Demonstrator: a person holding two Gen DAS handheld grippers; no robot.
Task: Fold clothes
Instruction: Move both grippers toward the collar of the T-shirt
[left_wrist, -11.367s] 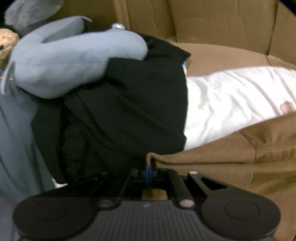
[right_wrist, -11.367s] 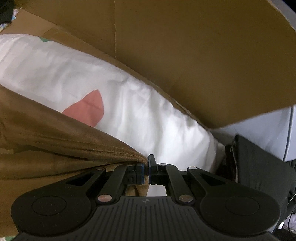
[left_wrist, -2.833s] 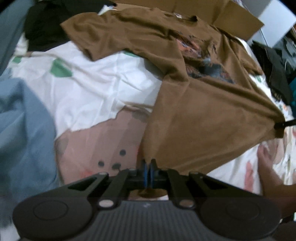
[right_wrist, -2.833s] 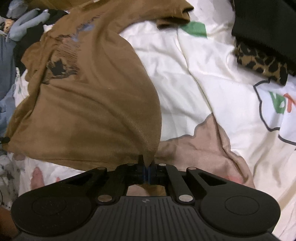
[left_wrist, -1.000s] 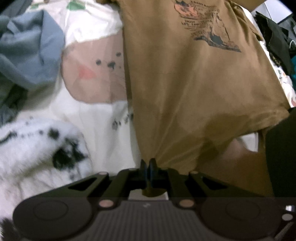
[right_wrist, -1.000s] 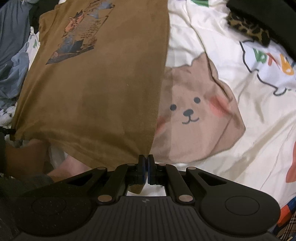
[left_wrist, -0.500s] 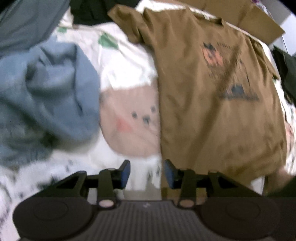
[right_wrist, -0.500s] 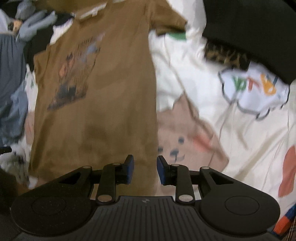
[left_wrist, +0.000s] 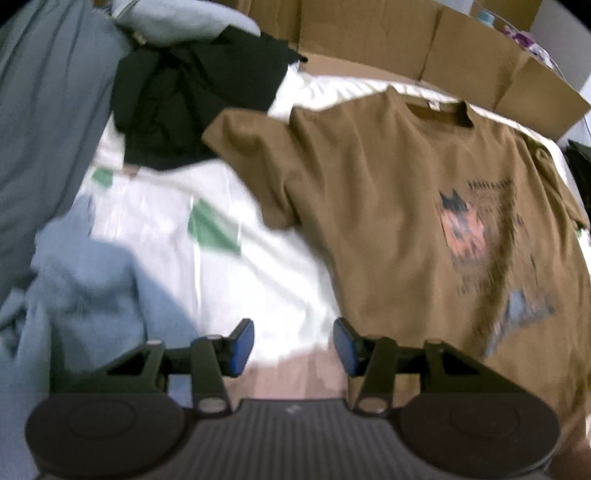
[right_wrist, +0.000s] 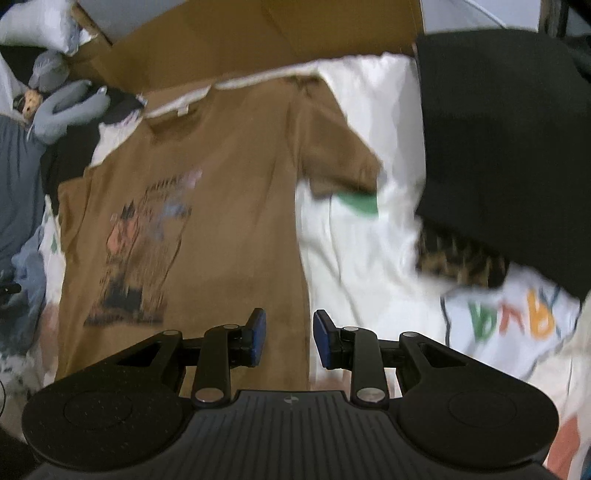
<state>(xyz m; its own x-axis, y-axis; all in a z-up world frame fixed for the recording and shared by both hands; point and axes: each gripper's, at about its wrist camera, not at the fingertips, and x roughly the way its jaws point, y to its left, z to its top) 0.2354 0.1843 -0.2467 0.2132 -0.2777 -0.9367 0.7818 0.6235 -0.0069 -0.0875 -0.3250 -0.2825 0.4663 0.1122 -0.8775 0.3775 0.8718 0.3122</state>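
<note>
Now the brown tee (left_wrist: 399, 206) lies spread face up on the sheet (left_wrist: 221, 266), collar toward the cardboard (left_wrist: 406, 48). Both jaws have just been opening: the left gripper (left_wrist: 293, 345) gapes over bare sheet beside the hem, the right gripper (right_wrist: 289, 338) gapes above the shirt's side edge, nothing between either pair. It looks light, limp cotton, likely to sag and crease; I'd pinch it at sleeve and shoulder seam.
</note>
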